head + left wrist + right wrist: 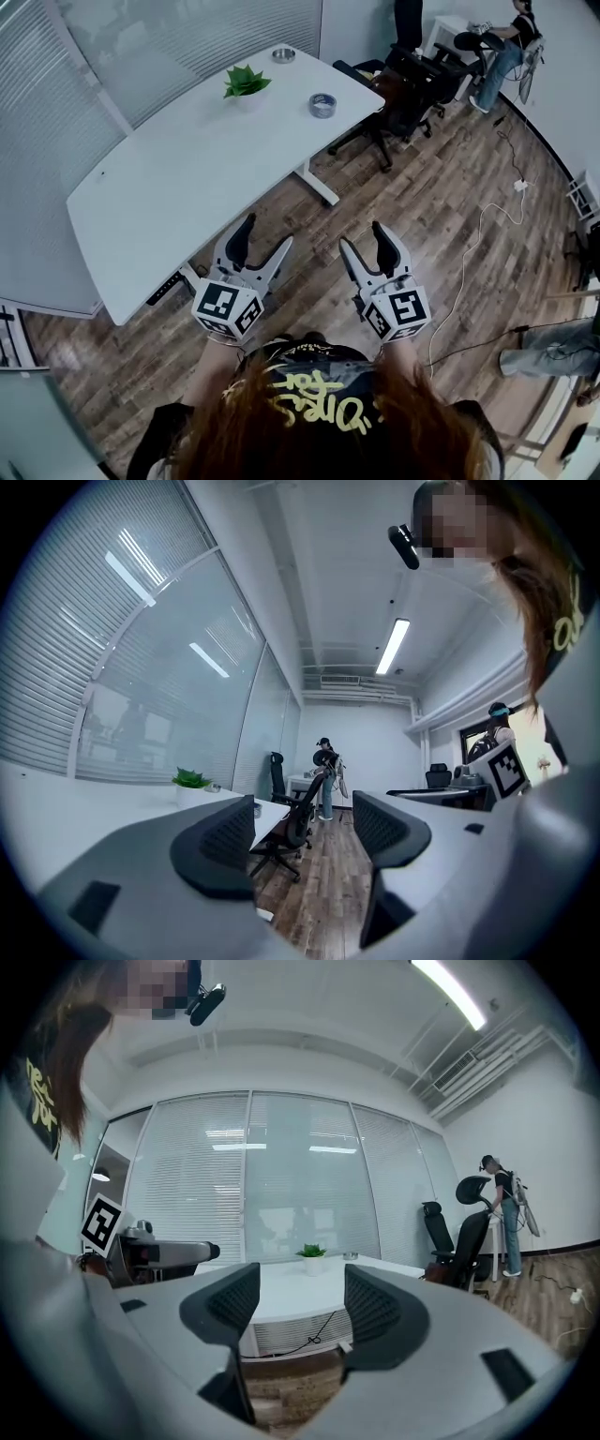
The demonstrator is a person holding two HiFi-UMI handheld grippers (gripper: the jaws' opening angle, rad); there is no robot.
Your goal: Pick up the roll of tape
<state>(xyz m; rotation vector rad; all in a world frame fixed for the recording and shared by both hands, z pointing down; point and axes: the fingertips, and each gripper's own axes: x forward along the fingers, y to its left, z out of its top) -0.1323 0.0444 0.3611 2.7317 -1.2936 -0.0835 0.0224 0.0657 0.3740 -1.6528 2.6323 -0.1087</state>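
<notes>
The roll of tape (pixel 322 105) is a grey ring lying flat near the far right edge of the white table (pixel 178 187). My left gripper (pixel 262 238) and right gripper (pixel 364 238) hang side by side over the wood floor, short of the table's near edge and far from the tape. Both stand open with nothing between their jaws. In the left gripper view the left gripper (pixel 302 829) looks down the room past the table's edge. The right gripper (pixel 298 1299) faces the table (pixel 281 1297) in its own view. The tape is too small to pick out in either gripper view.
A small potted plant (pixel 247 84) and a round metal dish (pixel 283 55) sit on the table's far end. Black office chairs (pixel 405 80) stand right of the table. A white cable (pixel 478 253) runs across the floor. A person (pixel 502 52) sits at the far right; another stands down the room (pixel 325 775).
</notes>
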